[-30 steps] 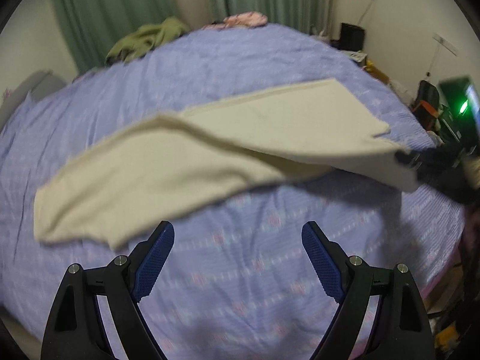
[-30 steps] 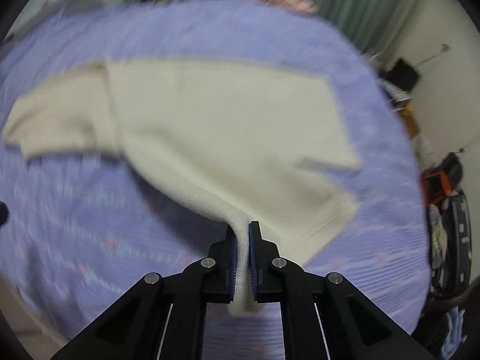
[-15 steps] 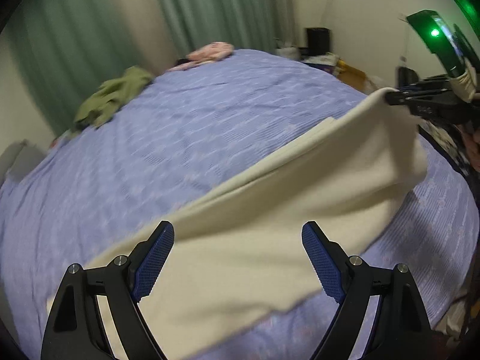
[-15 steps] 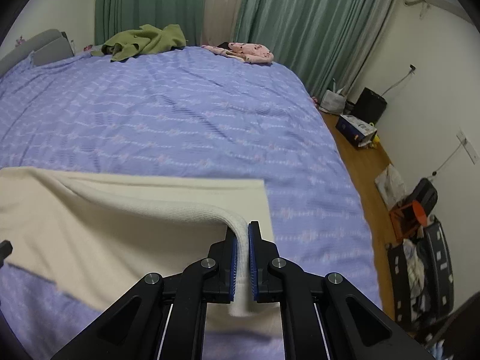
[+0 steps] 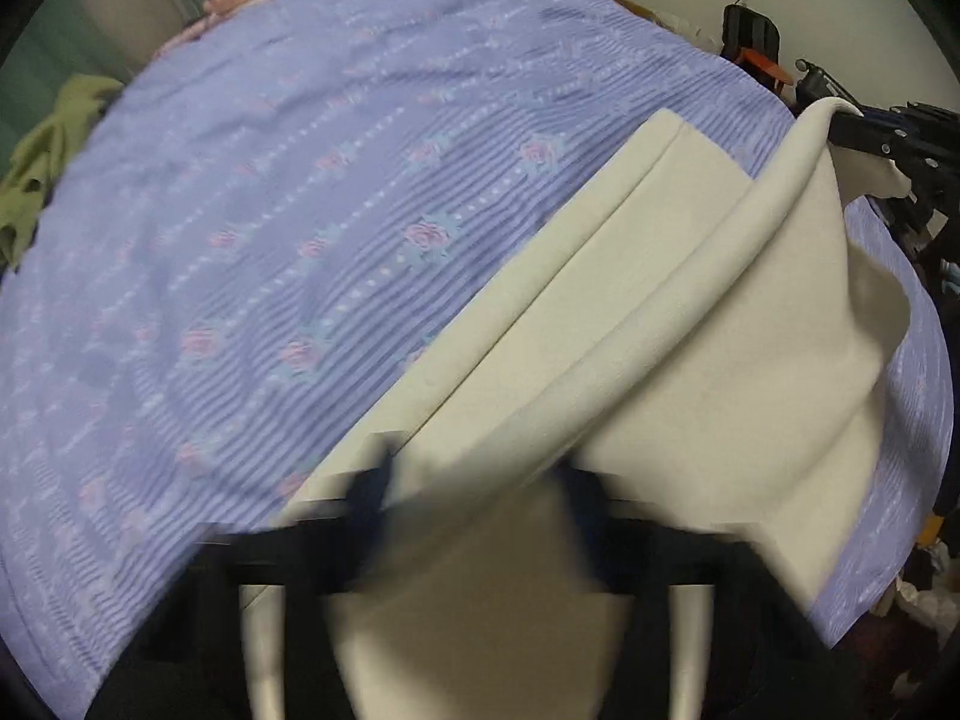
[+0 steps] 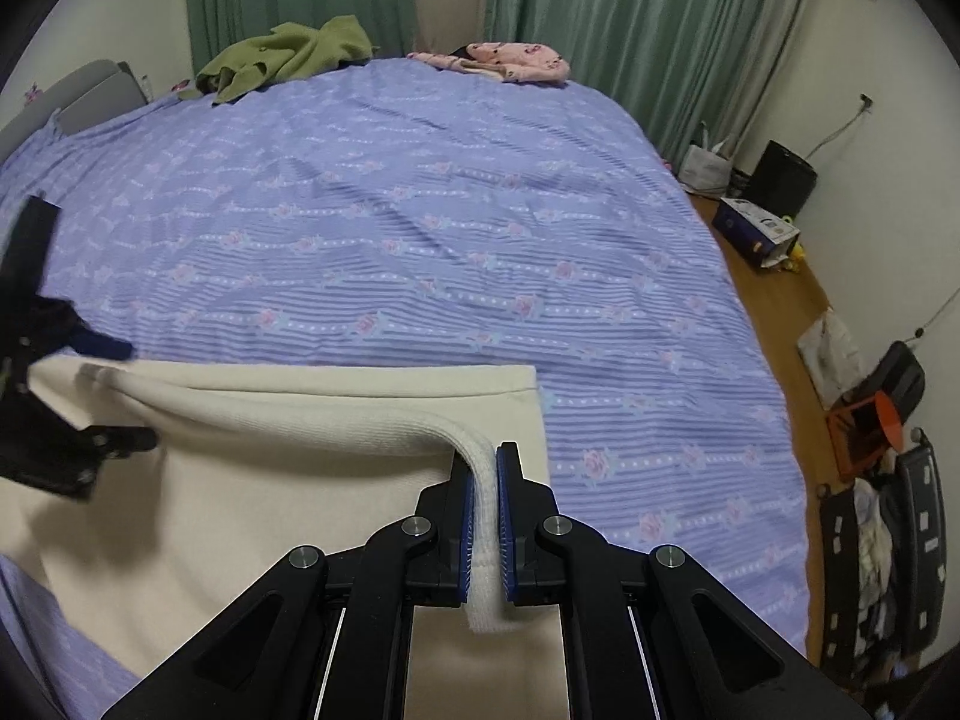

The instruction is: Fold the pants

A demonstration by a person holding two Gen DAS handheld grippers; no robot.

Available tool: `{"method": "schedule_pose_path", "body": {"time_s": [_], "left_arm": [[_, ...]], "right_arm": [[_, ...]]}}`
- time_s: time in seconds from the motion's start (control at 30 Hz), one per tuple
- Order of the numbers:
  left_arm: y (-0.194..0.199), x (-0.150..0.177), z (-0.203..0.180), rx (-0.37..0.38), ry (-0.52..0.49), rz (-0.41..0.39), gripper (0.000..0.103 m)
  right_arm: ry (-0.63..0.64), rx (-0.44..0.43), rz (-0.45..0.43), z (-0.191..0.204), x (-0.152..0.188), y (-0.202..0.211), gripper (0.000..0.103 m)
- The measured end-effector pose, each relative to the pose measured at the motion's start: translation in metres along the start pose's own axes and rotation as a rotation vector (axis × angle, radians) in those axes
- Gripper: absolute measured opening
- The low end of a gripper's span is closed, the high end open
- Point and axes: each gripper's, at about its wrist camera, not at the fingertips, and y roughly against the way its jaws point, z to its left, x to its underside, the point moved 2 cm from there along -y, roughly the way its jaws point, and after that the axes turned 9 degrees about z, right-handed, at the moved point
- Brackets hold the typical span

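Observation:
Cream pants point(image 6: 258, 480) lie partly folded on the purple floral bedspread point(image 6: 420, 240). My right gripper point(image 6: 485, 462) is shut on the ribbed waistband and holds that edge up above the lower layer. In the left wrist view the pants point(image 5: 690, 330) run from the bottom centre to the right, with the top layer lifted toward the right gripper point(image 5: 840, 123). My left gripper point(image 5: 474, 486) is blurred by motion; its fingers straddle the pants' fabric, still apart. It shows at the left edge of the right wrist view point(image 6: 108, 396).
A green garment point(image 6: 288, 54) and a pink garment point(image 6: 510, 60) lie at the bed's far edge by green curtains. A grey pillow point(image 6: 78, 99) is at far left. Boxes, bags and a black speaker point(image 6: 783, 177) crowd the wooden floor on the right.
My left gripper has dropped down onto the pants and its fingers are closing in around the fabric. My right gripper still holds the waistband and has shifted little.

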Motion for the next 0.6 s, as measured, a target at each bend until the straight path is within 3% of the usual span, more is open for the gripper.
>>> {"method": "schedule_pose_path", "body": {"time_s": [0.03, 0.2, 0.33, 0.4, 0.47, 0.5, 0.53, 0.6], "left_arm": [[-0.002, -0.001, 0.001, 0.025, 0.014, -0.003, 0.014], [-0.008, -0.015, 0.015, -0.018, 0.068, -0.034, 0.012], [-0.028, -0.025, 0.03, -0.012, 0.143, 0.006, 0.013], [-0.037, -0.029, 0.029, -0.033, 0.143, 0.037, 0.019], [-0.033, -0.033, 0.027, -0.086, 0.147, 0.024, 0.03], [-0.028, -0.035, 0.027, -0.102, 0.16, 0.009, 0.043], [-0.017, -0.038, 0.026, -0.115, 0.18, -0.032, 0.048], [0.004, -0.039, 0.023, -0.123, 0.193, -0.111, 0.058]], "right_arm": [[0.006, -0.008, 0.004, -0.001, -0.004, -0.005, 0.007], [0.057, -0.017, 0.024, -0.005, -0.031, -0.036, 0.007], [0.061, -0.044, 0.086, -0.005, -0.056, -0.082, 0.007], [0.057, -0.049, 0.111, -0.005, -0.062, -0.099, 0.008], [0.041, -0.045, 0.141, -0.006, -0.067, -0.112, 0.017], [0.024, -0.028, 0.143, -0.009, -0.068, -0.113, 0.032], [0.006, 0.002, 0.131, -0.013, -0.069, -0.11, 0.048], [-0.044, 0.073, 0.058, -0.028, -0.07, -0.089, 0.055]]}}
